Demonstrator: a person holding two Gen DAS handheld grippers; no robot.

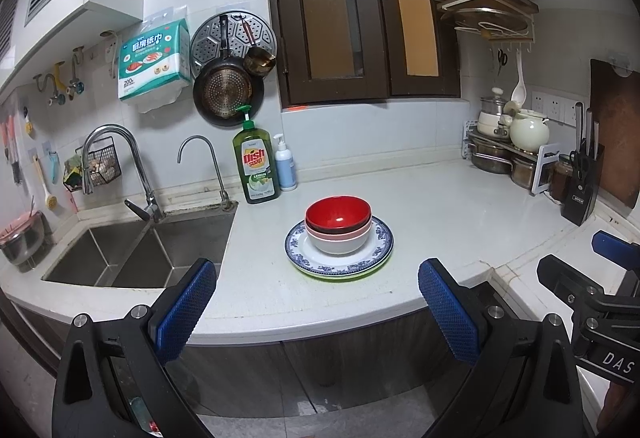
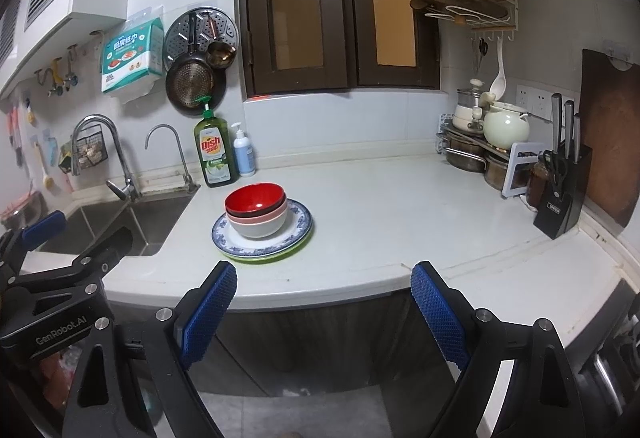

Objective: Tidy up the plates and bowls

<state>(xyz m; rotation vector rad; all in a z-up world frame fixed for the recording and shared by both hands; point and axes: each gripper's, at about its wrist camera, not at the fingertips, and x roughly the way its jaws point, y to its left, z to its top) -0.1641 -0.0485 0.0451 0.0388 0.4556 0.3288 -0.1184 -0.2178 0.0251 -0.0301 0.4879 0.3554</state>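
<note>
On the white countertop, a little right of the double sink, stood one tidy stack: a red bowl nested in a pink bowl, which sat in a white bowl, all three resting on a blue-patterned plate that lay on a green plate of which only the rim showed. The left gripper hung in front of the counter edge with its blue-padded jaws spread wide and nothing between them, well short of the stack. The right gripper was likewise released and empty, held beside the left one at about the same height off the counter's front edge. Behind the stack, against the wall, a green dish soap bottle stood upright just beside a small white pump bottle. At the far right of the counter a black knife block stood near a rack of pots, well apart from the dishes. A dark perforated pan hung on the tiled wall above the soap.
</note>
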